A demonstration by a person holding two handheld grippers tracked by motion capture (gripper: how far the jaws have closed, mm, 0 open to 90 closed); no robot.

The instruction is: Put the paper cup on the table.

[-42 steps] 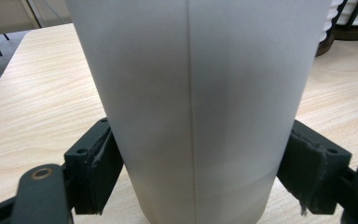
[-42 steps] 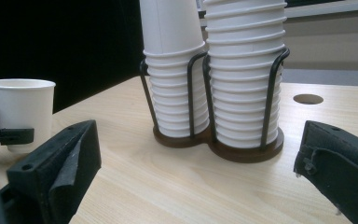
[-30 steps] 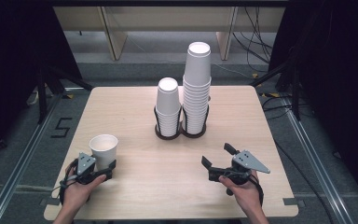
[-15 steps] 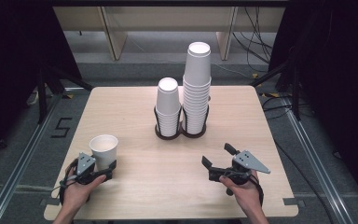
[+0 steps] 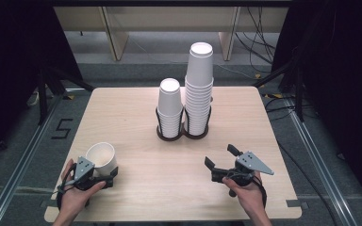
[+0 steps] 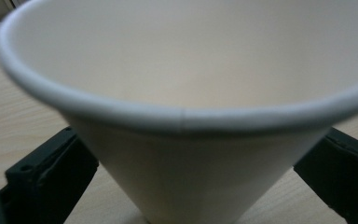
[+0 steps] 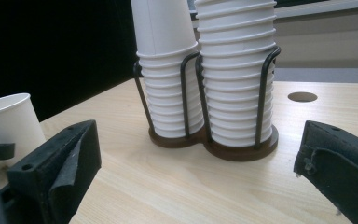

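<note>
A white paper cup (image 5: 101,157) stands upright near the table's front left corner. My left gripper (image 5: 102,170) is shut on it, and in the left gripper view both black jaws press the cup (image 6: 182,70) low on its sides. Two stacks of white cups sit in a black wire holder (image 5: 183,134) at the table's middle: a short stack (image 5: 170,108) and a taller stack (image 5: 199,89). At the front right my right gripper (image 5: 220,157) stands open and empty, pointing at the holder (image 7: 214,144). The held cup (image 7: 9,121) shows at the far left there.
The light wooden table (image 5: 136,108) has a round hole (image 7: 302,96) behind the taller stack (image 7: 235,70). Bare wood lies between both grippers and the holder. A floor mark "5" (image 5: 62,128) lies to the left, and cables run at the back right.
</note>
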